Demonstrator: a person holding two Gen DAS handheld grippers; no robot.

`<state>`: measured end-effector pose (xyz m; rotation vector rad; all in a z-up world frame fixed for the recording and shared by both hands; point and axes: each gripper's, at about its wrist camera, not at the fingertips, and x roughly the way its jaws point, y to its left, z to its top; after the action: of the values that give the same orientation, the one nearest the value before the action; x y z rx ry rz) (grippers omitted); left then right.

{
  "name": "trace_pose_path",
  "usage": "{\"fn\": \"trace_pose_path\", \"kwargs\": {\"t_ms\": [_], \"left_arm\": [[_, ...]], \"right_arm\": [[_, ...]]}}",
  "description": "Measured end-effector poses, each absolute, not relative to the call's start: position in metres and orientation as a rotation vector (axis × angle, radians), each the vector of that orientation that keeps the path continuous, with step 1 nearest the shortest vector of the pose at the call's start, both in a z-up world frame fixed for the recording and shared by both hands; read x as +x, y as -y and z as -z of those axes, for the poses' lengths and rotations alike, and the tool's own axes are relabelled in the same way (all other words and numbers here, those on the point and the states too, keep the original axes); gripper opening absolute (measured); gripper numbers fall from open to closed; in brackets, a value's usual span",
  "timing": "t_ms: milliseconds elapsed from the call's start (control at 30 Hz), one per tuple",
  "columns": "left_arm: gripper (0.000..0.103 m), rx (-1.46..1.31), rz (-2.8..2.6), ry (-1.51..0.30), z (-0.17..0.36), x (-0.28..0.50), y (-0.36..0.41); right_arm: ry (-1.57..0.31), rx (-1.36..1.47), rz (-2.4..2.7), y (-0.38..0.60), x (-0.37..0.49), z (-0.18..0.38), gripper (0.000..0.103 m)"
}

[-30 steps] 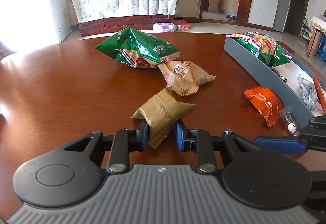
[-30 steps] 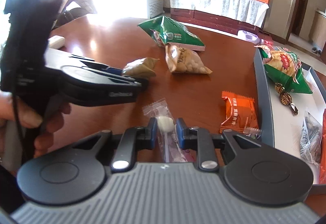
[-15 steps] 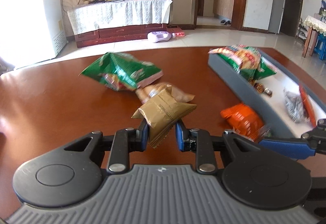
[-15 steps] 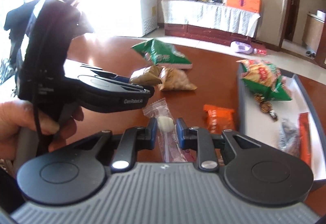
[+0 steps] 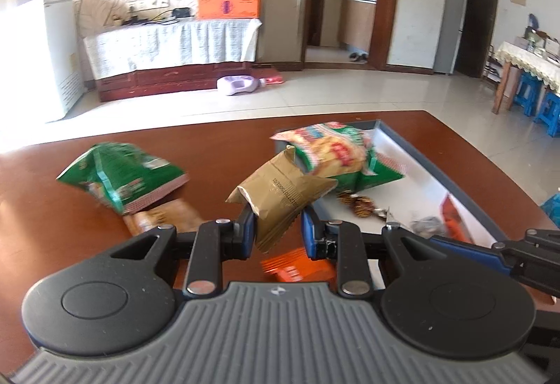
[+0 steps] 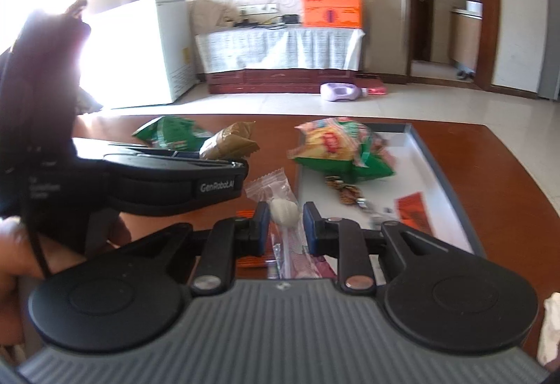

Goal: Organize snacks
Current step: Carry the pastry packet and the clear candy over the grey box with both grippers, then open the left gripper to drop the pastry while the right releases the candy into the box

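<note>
Left gripper (image 5: 276, 230) raised above the desk (image 5: 210, 153), fingers (image 5: 246, 230) clamped on the lower edge of a brown snack packet (image 5: 280, 190) carried in the air, tilted up toward the right; right gripper (image 6: 286, 226) beside it, fingers (image 6: 261, 226) pinched on a clear wrapper holding a white sweet (image 6: 284, 212); grey tray (image 6: 437, 170) on the right part of the desk, containing a large green and yellow chip bag (image 6: 336, 149), small dark wrapped sweets (image 6: 346, 191) and a red packet (image 6: 413, 209); green bag (image 5: 119, 174) lying on the bare desk at left, touching a blurred tan packet (image 5: 164, 216); orange packet (image 5: 297, 267) on the desk below the left fingers.
</note>
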<state>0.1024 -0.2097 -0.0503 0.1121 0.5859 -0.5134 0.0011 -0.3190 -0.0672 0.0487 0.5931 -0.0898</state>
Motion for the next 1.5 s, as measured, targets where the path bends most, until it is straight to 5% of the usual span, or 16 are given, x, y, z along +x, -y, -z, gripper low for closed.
{"fn": "trace_pose_path", "kwargs": {"t_ms": [1167,1333,1500], "left_arm": [[0.033,0.146,0.648,-0.609,0.074,0.135,0.314],[0.045,0.149,0.647,-0.607,0.08,0.137,0.32],[0.078,0.163,0.613,-0.565,0.076,0.137,0.32]], "right_arm": [[-0.644,0.016,0.248,0.392,0.036,0.092,0.024],[-0.65,0.013,0.242,0.389,0.035,0.096,0.024],[-0.654,0.016,0.238,0.388,0.032,0.096,0.024]]}}
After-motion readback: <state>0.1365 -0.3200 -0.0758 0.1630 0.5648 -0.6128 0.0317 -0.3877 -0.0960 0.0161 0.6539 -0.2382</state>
